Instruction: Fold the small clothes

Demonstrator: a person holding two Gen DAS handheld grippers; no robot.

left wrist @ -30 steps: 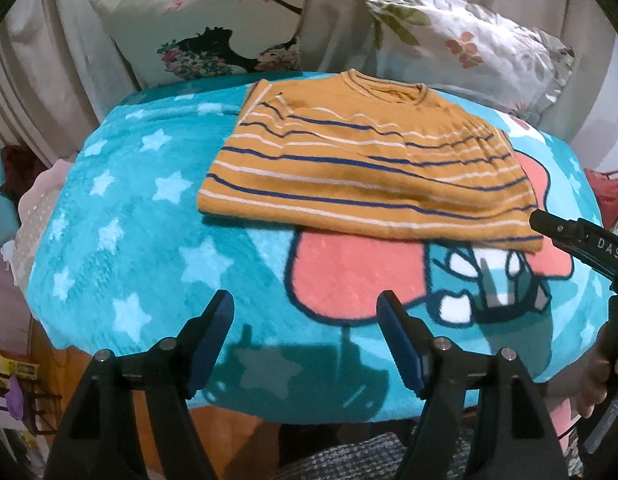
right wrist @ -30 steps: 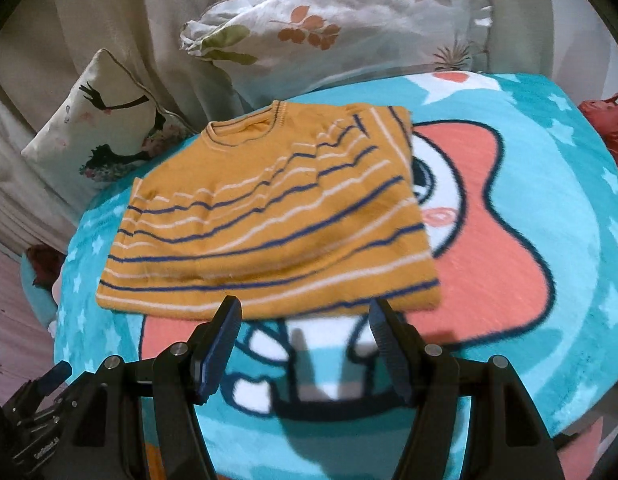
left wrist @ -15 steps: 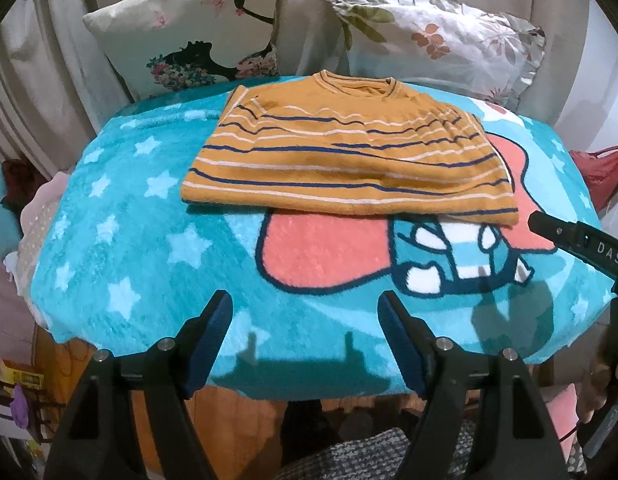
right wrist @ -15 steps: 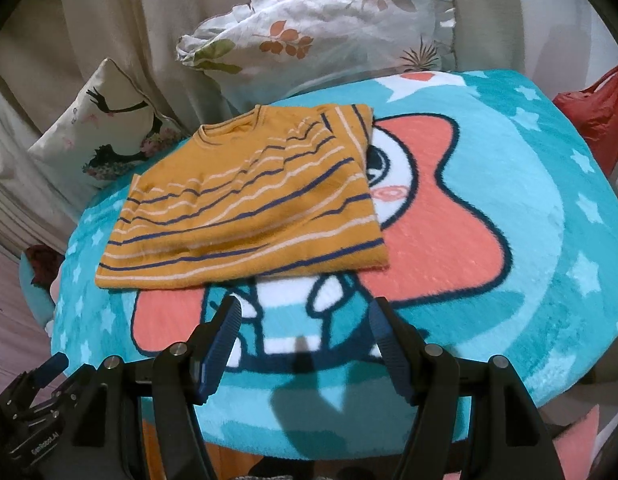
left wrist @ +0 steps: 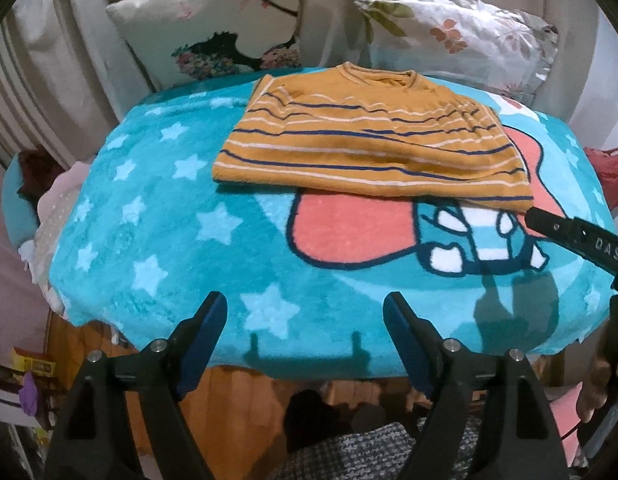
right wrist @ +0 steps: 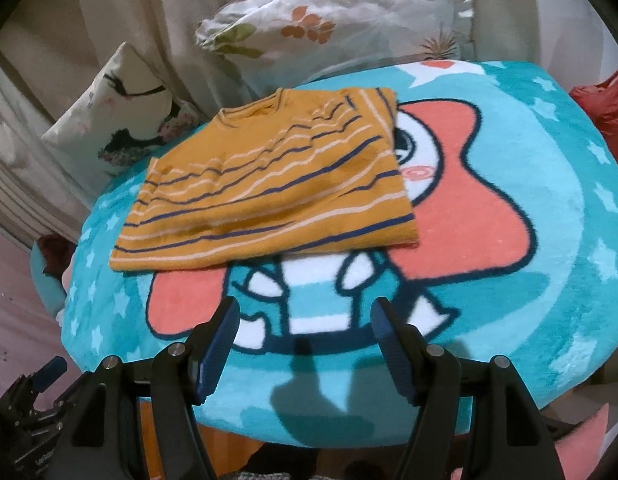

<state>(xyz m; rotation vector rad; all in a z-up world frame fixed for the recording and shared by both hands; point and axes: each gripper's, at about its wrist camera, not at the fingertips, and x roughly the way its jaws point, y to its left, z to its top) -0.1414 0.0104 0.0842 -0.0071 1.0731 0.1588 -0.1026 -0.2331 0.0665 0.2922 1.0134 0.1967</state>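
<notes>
shirt partly folded, both grippers clear of it

nearest the left camera, the left gripper [left wrist: 305,316] hangs over the near edge of the blanket [left wrist: 157,248], its jaws opening with nothing between them. the right gripper [right wrist: 305,320] stands wide too, empty, over the cartoon figure's striped middle. in the left view one black finger of the right gripper pokes in from the right, its tip just short of the shirt's near right corner and, as far as i can tell, not touching.

ahead of both grippers lies the shirt [left wrist: 369,136], mustard with navy and white stripes, flat on the blanket. its sides look folded in: the right view shows a sleeve or side panel turned over along the far right edge, so the shape is a tidy rectangle with the collar at the far end. whether the left side is tucked the same way is hard to read through the lens bend.

judged from this, the side folds are done; the bottom-to-collar fold is likely left, with the near hem closest to both grippers.

beyond the shirt, two pillows [right wrist: 333,12] lean against a curtain.
</notes>
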